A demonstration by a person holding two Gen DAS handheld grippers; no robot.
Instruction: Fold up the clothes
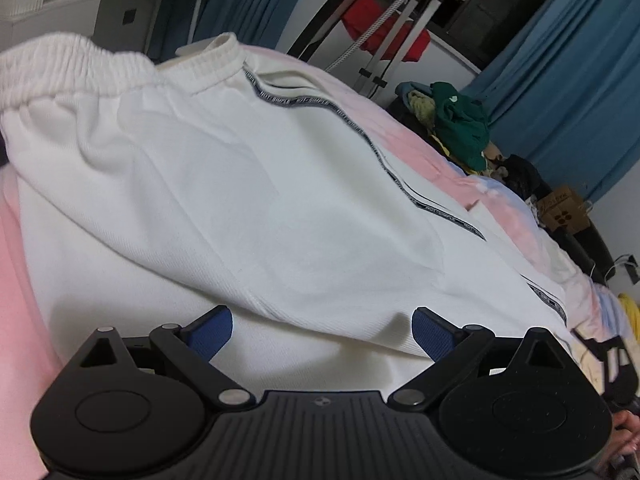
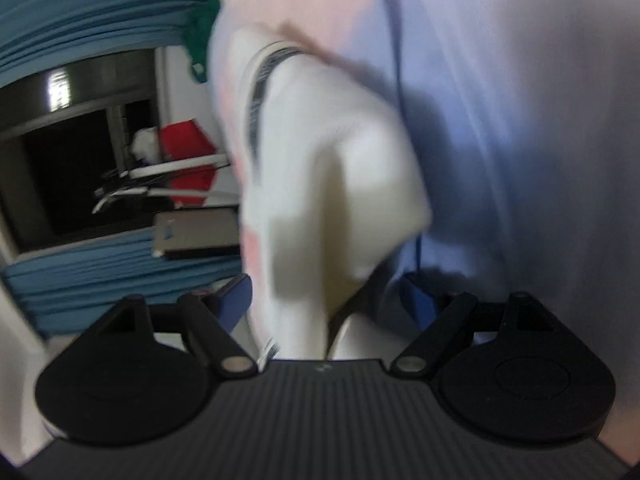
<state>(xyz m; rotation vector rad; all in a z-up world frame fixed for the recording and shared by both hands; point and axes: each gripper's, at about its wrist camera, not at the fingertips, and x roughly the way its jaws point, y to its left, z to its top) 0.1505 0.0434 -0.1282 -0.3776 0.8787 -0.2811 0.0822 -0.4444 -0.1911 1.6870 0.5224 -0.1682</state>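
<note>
1. Nearest the lens in the left wrist view: left claw [image 1: 322,332], jaws spread wide, blue pads [image 1: 434,336] clear of the cloth. Released, grasping nothing.
2. Just beyond it: white trousers [image 1: 224,200], laid across the bed [image 1: 404,128] on a pink-and-pale-blue sheet. Elastic waistband [image 1: 72,68] at far left; a dark lettered side stripe [image 1: 320,108] runs from the waist off to the right, toward the leg ends.
3. A raised edge of cloth crosses just ahead of the left claw, so one layer appears to lie over another. Judgement: probably legs stacked lengthwise, first fold done. Not certain from this angle.
4. Far right of the bed: heap of other clothes [image 1: 460,120], green item on top, unfolded.
5. Right wrist view, heavily blurred: right claw [image 2: 328,300], jaws wide. A white end of the trousers [image 2: 328,184], stripe showing, lies between them and over the claw's body. Pads do not seem to press on it; judged released.
6. Status: early. Trousers are still full length; crosswise folds remain, and the heap is untouched.
</note>
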